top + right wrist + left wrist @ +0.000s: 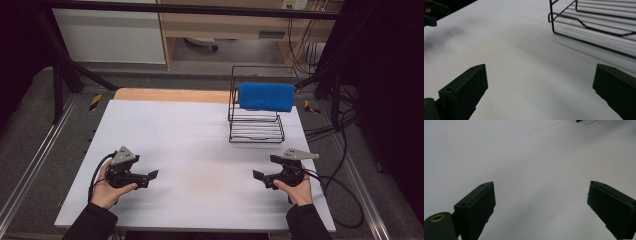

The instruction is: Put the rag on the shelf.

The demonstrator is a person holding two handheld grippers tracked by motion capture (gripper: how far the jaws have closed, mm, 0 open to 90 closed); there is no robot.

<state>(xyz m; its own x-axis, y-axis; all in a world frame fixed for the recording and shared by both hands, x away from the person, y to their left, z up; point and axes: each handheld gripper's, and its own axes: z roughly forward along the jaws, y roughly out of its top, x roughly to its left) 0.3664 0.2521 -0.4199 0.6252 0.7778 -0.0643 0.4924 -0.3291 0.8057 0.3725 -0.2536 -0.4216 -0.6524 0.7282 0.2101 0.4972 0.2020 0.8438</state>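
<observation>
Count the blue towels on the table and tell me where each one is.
1. A blue towel hangs over the top of the black wire rack at the far right of the white table. None lies elsewhere on it.

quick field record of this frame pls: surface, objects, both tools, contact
surface: white rectangular tabletop
rack: black wire rack, far right of the table
item: blue rolled towel-like bundle resting on the rack's upper part
left tool: jaws open, empty, near left, pointing inward
right tool: jaws open, empty, near right, in front of the rack
contact: neither tool touches rack or bundle
</observation>
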